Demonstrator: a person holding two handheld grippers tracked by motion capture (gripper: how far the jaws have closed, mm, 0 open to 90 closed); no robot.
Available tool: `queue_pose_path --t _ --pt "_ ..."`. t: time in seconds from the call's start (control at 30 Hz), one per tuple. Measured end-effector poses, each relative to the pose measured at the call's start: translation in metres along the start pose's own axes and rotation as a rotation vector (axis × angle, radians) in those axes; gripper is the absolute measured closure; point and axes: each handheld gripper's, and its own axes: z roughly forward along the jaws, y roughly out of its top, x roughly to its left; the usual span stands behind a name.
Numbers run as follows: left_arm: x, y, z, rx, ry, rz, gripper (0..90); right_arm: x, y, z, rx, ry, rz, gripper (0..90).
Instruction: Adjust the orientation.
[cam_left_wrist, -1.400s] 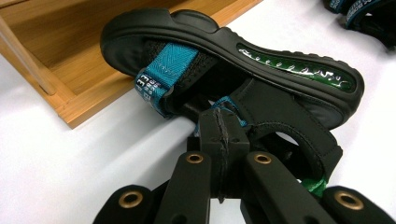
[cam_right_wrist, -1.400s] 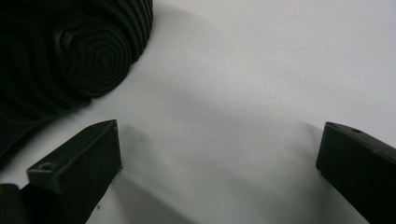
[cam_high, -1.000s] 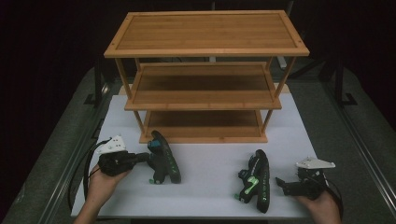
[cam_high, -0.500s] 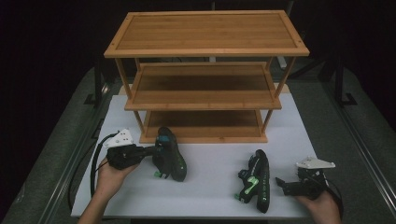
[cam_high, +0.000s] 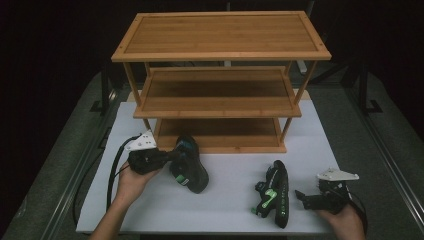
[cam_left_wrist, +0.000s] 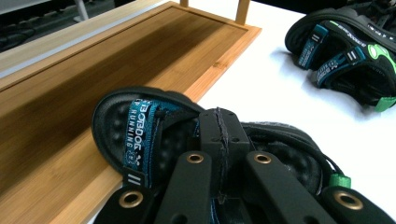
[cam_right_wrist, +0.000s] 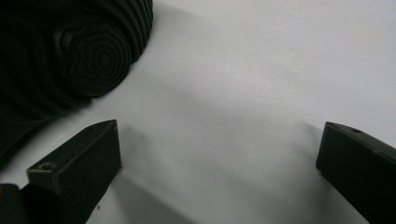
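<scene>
Landmark: the 3-tier bamboo shelf rack (cam_high: 220, 85) standing on the white worktop (cam_high: 225, 210).

Left gripper (cam_high: 167, 157): its fingers (cam_left_wrist: 219, 140) are closed together on a strap of the black sandal with teal straps (cam_high: 189, 164), holding it. This sandal sits at the front left corner of the rack, its toe end just at the front edge of the lowest tier, seen in the left gripper view; whether the sole touches the worktop cannot be told.

Second black sandal, with green straps (cam_high: 272, 194): lies on its side on the worktop in front of the rack's right half, well apart from the lowest tier.

Right gripper (cam_high: 304, 199): rests in front of the rack's right corner, just beside the green-strapped sandal. Its fingers (cam_right_wrist: 74, 172) stand wide apart with only bare worktop between them; the sandal's ribbed black sole (cam_right_wrist: 70, 51) lies just beyond the left finger.
</scene>
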Motion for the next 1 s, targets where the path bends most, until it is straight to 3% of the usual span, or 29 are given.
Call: queue_pose_path --t 0.67,0.8,1.0 --pt "-0.003 0.016 0.048 0.026 -0.034 0.026 90.0 0.000 0.000 0.000 -0.001 0.000 0.000 0.0" --pt "-0.002 0.020 0.039 -0.013 -0.051 0.001 90.0 0.000 0.000 0.000 -0.002 0.000 0.000 0.0" --pt "-0.008 0.021 0.020 -0.015 -0.049 0.019 87.7 0.000 0.000 0.000 -0.001 0.000 0.000 0.0"
